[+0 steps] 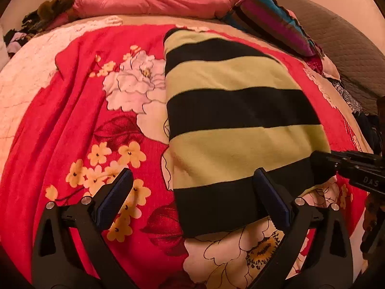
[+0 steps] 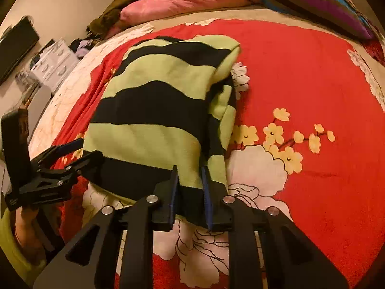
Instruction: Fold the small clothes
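Observation:
A small garment (image 1: 238, 110) with black and yellow-green stripes lies folded lengthwise on the red flowered bedspread (image 1: 72, 120). My left gripper (image 1: 193, 187) is open wide at the garment's near left corner; its right finger (image 1: 269, 197) lies over the black hem and its left finger is over the bedspread. In the right wrist view, my right gripper (image 2: 190, 180) is shut on the garment (image 2: 154, 110) at its near right edge, with cloth bunched between the blue pads. That gripper (image 1: 321, 166) also shows at the garment's near right corner in the left wrist view. The left gripper (image 2: 90, 148) stands open at the hem's left end.
A pink pillow (image 1: 154, 0) and a multicoloured striped pillow (image 1: 276, 24) lie at the far end of the bed, beside a grey quilted surface (image 1: 341, 48). Loose clothes (image 1: 21, 33) are piled at the far left. White drawers (image 2: 53, 62) and a dark screen (image 2: 16, 48) stand beyond the bed.

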`<action>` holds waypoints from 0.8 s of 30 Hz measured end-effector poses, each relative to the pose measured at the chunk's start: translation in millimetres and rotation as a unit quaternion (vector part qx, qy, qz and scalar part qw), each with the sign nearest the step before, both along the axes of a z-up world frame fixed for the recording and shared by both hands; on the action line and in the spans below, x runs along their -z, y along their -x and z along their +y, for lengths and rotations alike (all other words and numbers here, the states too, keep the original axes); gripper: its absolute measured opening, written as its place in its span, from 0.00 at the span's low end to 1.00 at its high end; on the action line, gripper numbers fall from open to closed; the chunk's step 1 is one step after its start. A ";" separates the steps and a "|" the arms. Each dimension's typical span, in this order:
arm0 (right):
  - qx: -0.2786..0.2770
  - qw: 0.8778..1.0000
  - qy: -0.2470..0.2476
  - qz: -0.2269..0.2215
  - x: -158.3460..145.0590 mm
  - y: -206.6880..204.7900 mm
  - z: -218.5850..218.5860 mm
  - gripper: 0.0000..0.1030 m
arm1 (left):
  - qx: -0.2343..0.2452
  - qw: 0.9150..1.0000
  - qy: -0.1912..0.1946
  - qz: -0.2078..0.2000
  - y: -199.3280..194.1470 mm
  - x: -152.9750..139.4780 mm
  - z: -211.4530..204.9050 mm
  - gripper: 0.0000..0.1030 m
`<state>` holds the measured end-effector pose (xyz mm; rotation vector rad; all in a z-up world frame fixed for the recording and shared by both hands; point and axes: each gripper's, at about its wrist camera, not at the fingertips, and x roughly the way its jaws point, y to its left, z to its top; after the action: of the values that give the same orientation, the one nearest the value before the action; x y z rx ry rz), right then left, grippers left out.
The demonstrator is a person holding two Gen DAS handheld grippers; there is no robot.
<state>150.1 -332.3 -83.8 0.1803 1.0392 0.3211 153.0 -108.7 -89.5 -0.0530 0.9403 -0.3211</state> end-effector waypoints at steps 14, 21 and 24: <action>0.024 1.000 -0.001 0.006 8.1 -10.0 2.3 0.22 | -0.013 1.000 0.008 -0.013 2.1 -9.3 6.5 0.91; 0.018 1.000 -0.004 -0.011 -10.5 0.4 -1.9 0.33 | -0.025 0.999 0.013 -0.024 4.1 -20.1 10.2 0.91; 0.028 0.999 -0.002 -0.021 -19.0 6.9 -5.6 0.51 | -0.027 0.999 0.010 -0.029 5.5 -24.2 10.2 0.91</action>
<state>143.2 -337.9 -64.8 0.2060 0.9903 0.2746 147.5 -98.5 -65.3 -0.0873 0.8757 -0.2802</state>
